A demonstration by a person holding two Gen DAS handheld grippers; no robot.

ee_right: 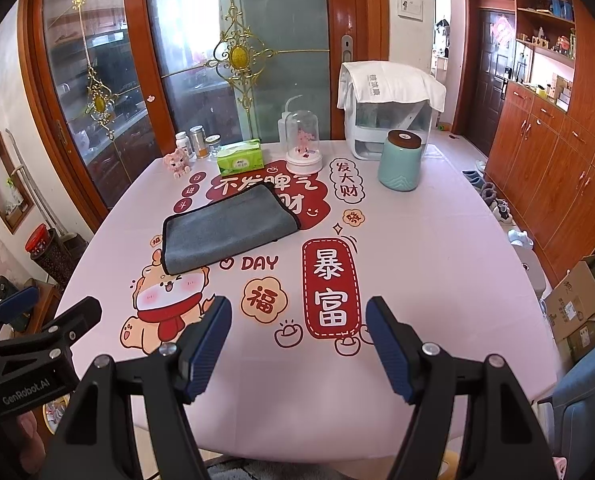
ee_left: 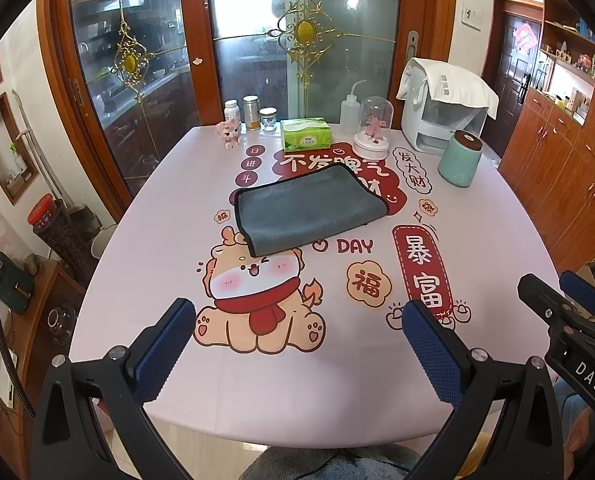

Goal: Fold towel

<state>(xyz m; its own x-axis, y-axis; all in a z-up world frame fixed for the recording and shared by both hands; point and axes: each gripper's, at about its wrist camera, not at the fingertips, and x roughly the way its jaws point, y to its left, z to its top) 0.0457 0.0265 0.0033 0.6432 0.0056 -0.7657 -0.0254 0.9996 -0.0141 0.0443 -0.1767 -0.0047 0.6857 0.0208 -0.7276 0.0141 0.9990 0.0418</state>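
A grey towel with a dark edge lies folded flat on the middle of the pink printed table; it also shows in the right wrist view. My left gripper is open and empty above the table's near edge, well short of the towel. My right gripper is open and empty, also near the front edge, to the right of the left one. The right gripper shows at the right edge of the left wrist view, and the left gripper shows at the left edge of the right wrist view.
At the table's far side stand a green tissue box, a glass dome ornament, a squeeze bottle, several jars, a pink figurine, a teal canister and a white appliance under a cloth. Wooden cabinets stand on the right.
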